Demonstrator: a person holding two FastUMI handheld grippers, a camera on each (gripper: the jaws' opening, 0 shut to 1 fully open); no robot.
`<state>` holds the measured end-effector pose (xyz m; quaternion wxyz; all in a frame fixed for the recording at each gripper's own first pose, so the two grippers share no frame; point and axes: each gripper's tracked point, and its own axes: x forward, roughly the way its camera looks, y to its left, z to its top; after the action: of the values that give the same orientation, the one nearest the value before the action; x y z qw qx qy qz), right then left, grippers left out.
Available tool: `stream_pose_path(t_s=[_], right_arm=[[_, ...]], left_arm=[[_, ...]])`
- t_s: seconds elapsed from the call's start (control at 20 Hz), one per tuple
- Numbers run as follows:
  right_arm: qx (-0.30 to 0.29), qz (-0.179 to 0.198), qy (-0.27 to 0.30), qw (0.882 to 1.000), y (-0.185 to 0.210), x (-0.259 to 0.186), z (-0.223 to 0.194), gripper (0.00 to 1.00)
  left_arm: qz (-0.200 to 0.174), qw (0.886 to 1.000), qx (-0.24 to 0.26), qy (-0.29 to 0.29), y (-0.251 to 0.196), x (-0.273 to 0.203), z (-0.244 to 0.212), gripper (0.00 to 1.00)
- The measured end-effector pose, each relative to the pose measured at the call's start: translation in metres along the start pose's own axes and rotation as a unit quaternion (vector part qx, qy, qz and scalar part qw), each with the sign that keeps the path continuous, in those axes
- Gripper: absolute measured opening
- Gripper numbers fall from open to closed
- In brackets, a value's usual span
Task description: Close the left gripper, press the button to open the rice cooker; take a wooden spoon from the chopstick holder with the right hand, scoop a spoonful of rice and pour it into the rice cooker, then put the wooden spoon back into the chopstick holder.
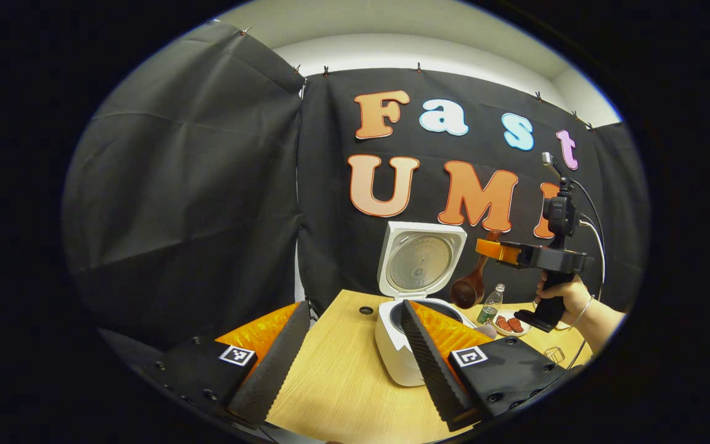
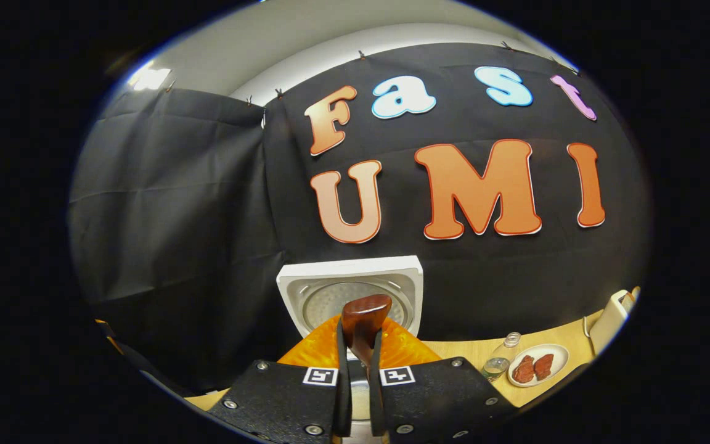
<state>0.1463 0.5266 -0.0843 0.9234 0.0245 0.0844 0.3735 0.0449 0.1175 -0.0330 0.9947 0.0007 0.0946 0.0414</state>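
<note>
One wooden spoon (image 2: 364, 324) is clamped between the right gripper (image 2: 359, 394) fingers; the left gripper (image 1: 346, 357) fingers are spread wide, empty, before one open rice cooker (image 1: 401, 345).

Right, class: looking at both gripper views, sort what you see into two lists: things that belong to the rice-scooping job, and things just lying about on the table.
Belongs to the job:
- rice cooker, lid open
- wooden spoon, gripped by the right gripper
- left gripper, open

Just lying about:
- plastic bottle
- plate with red pieces of food

Rice cooker (image 1: 399, 345) pot partly hidden behind finger; bottle (image 2: 498, 361) contents unclear.
</note>
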Motion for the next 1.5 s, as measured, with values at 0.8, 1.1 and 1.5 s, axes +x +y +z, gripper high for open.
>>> stream_pose_path(t_s=[0.8, 1.1, 1.5], right_arm=[[0.071, -0.124, -0.044, 0.989, -0.148, -0.152, 0.03, 0.11], [0.103, -0.204, -0.027, 0.973, -0.226, -0.23, -0.008, 0.11], [0.139, -0.256, 0.007, 0.957, -0.273, -0.288, -0.075, 0.11]], left_arm=[[-0.037, 0.999, -0.007, -0.021, -0.037, -0.019, 0.014, 1.0], [-0.054, 0.998, -0.008, -0.013, -0.06, -0.025, 0.005, 1.0], [-0.065, 0.998, 0.001, -0.019, -0.087, -0.035, 0.005, 1.0]])
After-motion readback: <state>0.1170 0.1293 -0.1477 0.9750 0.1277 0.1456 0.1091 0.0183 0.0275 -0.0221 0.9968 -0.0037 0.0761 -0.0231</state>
